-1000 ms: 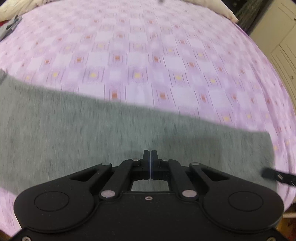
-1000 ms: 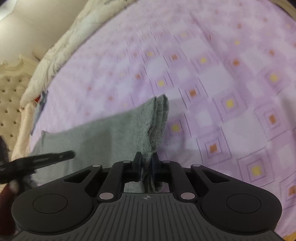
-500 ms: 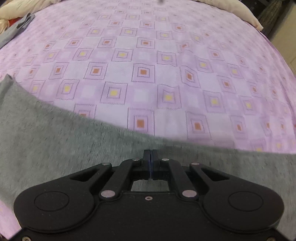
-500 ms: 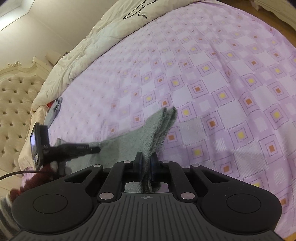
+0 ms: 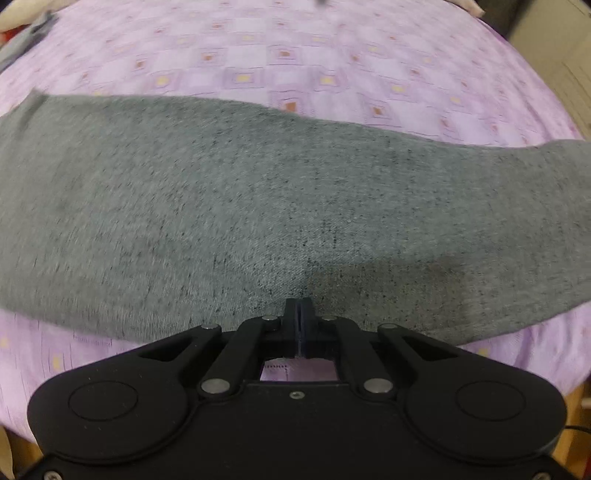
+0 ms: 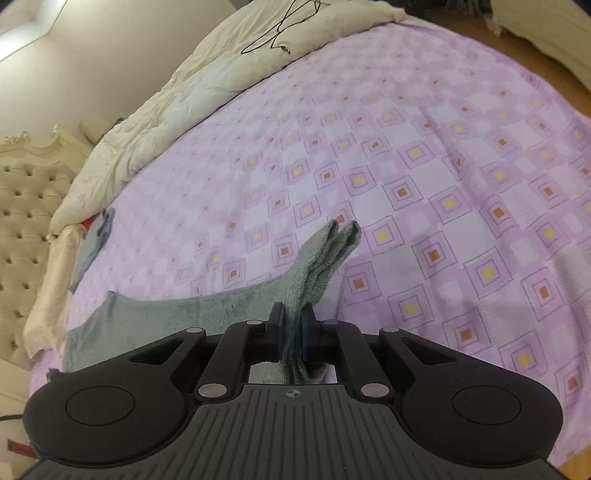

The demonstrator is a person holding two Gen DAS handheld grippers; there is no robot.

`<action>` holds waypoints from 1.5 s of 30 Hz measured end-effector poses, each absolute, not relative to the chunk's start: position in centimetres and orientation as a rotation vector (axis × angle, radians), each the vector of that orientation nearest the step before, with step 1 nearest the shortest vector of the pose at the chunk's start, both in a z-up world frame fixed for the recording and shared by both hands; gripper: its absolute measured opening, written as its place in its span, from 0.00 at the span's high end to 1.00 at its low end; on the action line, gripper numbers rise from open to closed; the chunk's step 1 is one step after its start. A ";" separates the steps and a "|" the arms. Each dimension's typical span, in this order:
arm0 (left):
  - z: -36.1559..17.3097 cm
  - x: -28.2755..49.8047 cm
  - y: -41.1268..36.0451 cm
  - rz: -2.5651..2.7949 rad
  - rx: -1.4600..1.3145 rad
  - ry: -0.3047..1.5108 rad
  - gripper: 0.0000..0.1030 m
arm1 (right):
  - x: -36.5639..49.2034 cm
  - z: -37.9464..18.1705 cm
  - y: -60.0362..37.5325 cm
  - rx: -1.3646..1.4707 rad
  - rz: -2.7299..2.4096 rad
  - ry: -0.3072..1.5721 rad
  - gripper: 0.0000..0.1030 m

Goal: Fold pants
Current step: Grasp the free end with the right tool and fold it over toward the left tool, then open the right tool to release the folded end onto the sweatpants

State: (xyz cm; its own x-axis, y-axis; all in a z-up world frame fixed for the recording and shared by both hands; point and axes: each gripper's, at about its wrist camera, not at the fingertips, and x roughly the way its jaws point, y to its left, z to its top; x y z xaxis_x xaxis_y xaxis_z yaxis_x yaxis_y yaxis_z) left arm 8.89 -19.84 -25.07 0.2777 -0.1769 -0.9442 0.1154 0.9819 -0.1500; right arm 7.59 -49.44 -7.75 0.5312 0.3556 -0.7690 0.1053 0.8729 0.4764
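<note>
The grey pants [image 5: 258, 192] lie as a long folded band across the purple checked bedsheet [image 5: 332, 59] in the left wrist view. My left gripper [image 5: 299, 306] is shut at the near edge of the pants; I cannot tell whether any cloth is pinched. In the right wrist view my right gripper [image 6: 291, 317] is shut on a bunched end of the pants [image 6: 325, 254], which sticks up past the fingers. The rest of the pants [image 6: 166, 314] trails left over the sheet.
A cream duvet [image 6: 221, 74] is heaped along the far side of the bed, with a black cable [image 6: 280, 33] on it. A tufted headboard [image 6: 22, 206] stands at the left. A small grey garment [image 6: 92, 247] lies near it. A cabinet [image 5: 569, 55] stands beyond the bed's right edge.
The left gripper has pulled back toward the near bed edge, so the pants now fill its view. The other gripper and hand have left the right wrist view.
</note>
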 end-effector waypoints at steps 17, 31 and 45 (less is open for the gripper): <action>-20.3 10.6 1.9 -0.245 -0.149 1.203 0.91 | 9.3 0.2 -24.6 0.374 0.277 0.878 0.91; -19.4 11.0 10.2 -0.168 -0.165 1.208 0.91 | 12.5 -15.0 -6.0 0.116 0.417 1.071 0.82; -18.0 13.1 3.6 -0.248 -0.208 1.165 0.91 | 12.2 -14.2 -17.2 0.231 0.223 1.083 0.65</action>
